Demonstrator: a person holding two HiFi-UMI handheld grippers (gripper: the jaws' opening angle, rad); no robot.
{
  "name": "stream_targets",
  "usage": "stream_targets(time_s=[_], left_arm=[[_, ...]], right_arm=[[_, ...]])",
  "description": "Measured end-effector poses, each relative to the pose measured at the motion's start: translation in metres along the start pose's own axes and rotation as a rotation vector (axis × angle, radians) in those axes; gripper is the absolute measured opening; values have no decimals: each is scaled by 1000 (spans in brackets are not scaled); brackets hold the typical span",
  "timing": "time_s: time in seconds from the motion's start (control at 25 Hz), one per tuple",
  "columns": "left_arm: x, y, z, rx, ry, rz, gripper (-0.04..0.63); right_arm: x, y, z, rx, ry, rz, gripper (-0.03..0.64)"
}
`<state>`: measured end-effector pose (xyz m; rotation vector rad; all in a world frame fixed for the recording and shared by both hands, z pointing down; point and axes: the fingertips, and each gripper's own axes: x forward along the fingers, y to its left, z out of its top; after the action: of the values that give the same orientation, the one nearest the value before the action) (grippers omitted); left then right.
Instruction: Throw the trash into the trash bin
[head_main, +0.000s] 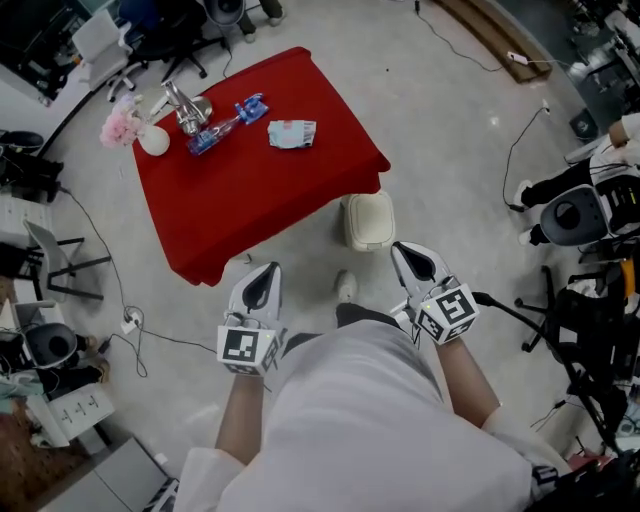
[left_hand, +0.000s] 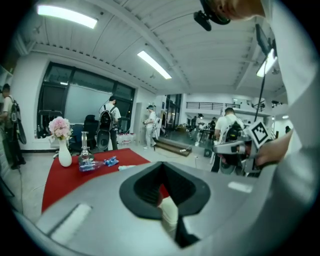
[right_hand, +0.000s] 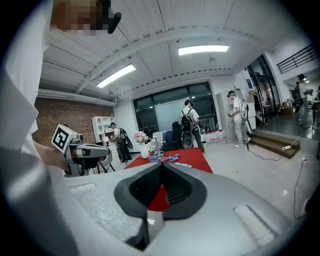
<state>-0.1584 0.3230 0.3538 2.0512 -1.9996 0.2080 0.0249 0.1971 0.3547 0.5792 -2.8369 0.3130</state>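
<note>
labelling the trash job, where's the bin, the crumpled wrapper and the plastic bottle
trash bin (head_main: 370, 220), head view, on its cream lid
crumpled wrapper (head_main: 292, 133), head view, on its middle
plastic bottle (head_main: 228, 126), head view, on the middle of its body

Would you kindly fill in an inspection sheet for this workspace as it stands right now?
Surface: red-clothed table, cloth hanging over its edges.
Job's things: plastic bottle lying on its side and crumpled wrapper on the table; cream trash bin on the floor by the table's near corner.
Clutter: vase of pink flowers and glass vessel on the table.
Grippers: left gripper and right gripper both shut, empty, short of the table.
Cables: black cable across the floor at right.
Surroundings: office chairs beyond the table; people standing behind.
</note>
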Motion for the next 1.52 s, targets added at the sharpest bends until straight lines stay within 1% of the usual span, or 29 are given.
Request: stream_targets(time_s=[0.16,0.36,0.52,0.68,0.76,0.92,1.0,1.16,1.28,1.36,1.52], left_arm=[[35,2,3,28,40,23,5],[66,8,9,62,85,20,5],[85,22,3,52,125,22,5],[113,46,-16,39,137,20,5],[128,59,-29,33,163,4,5],[153,71,-59,27,223,-67,5],[166,75,-77,26,246,-85,5],[192,82,-118,64,303,-100,5],[212,73,-153,95,339,-150,5],[223,65,-175,103,361,-172,5],[241,55,-211,32,423,-164,5]], right_arm=[[14,-31,0,6,19,28,0],[31,-54,-9,18,51,39,0],[43,-67,-16,46,67,0,0],[63,-86,-32,78,78,-56,0],[72,-95,-44,103,92,-102,0],[82,-110,-83,164,140,-200,0],[89,-119,-107,177,167,-234,0],[106,-137,-164,205,229,-292,0],[117,-152,-212,237,275,-323,0],[122,-161,-242,258,302,-335,0],[131,-173,-292,292,334,-352,0]])
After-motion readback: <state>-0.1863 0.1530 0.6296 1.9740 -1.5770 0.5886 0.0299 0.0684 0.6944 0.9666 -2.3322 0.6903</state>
